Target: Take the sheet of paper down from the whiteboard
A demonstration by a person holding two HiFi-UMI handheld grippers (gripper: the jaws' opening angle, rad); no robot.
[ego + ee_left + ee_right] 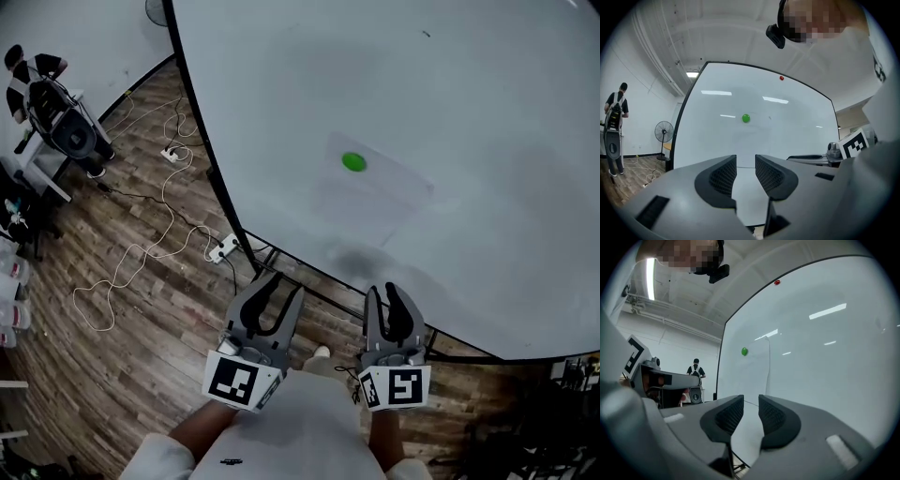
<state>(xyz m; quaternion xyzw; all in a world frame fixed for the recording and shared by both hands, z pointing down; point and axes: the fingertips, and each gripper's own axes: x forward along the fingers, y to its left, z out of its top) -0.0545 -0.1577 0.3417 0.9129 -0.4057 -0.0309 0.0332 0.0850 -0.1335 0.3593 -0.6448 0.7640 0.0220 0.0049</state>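
While a round green magnet (353, 161) pins its top edge, the thin white sheet of paper (375, 197) lies flat against the large glossy whiteboard (487, 84). Entry, left gripper (279, 286): grey ribbed jaws parted, nothing between them, sheet ahead and clear of the fingers. Entry, right gripper (386, 292): jaws likewise parted and empty, sheet ahead, untouched, nearer this one. Both over brown wooden floor (141, 328).
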